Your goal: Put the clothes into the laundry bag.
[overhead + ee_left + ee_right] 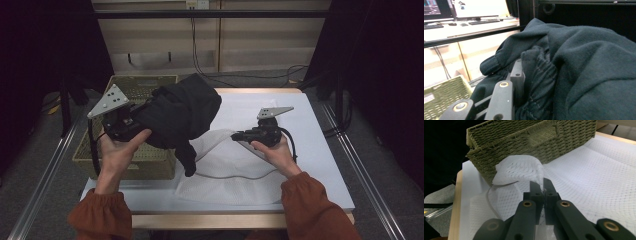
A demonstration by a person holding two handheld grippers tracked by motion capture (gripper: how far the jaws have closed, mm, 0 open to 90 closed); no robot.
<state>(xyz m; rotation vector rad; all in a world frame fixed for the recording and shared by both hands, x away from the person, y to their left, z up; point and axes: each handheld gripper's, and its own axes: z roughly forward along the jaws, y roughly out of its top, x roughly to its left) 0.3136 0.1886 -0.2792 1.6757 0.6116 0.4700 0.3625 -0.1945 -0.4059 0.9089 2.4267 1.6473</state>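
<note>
Across the middle of the high view lies the surface (320, 165), a pale wooden top covered with white sheeting, ringed by a dark room: black curtains at both sides, a light panelled wall behind with cables hanging down it, and grey floor with metal rails (45, 180) along each flank. From the left gripper view, a desk with monitors and keyboards stands in the background.

Taking the woven basket (145, 165) as the landmark: it is olive green, sits at the left edge of the surface, and what it holds cannot be told, since its opening is mostly covered. Above the basket's left part, the left gripper (131, 121) is held up by the left hand (120, 150); its fingers (516, 75) are clenched on a gathered seam of a dark garment (182, 112), which hangs bunched over the basket, one end drooping down past the basket's right corner.

Just right of the basket, a white mesh bag (225, 175) with a grey cord lies spread on the sheeting. Farther right of the basket, the right gripper (237, 135), in the right hand (277, 152), has its fingers (535, 188) pinched on a raised fold of that mesh bag, lifted beside the basket's wall.
</note>
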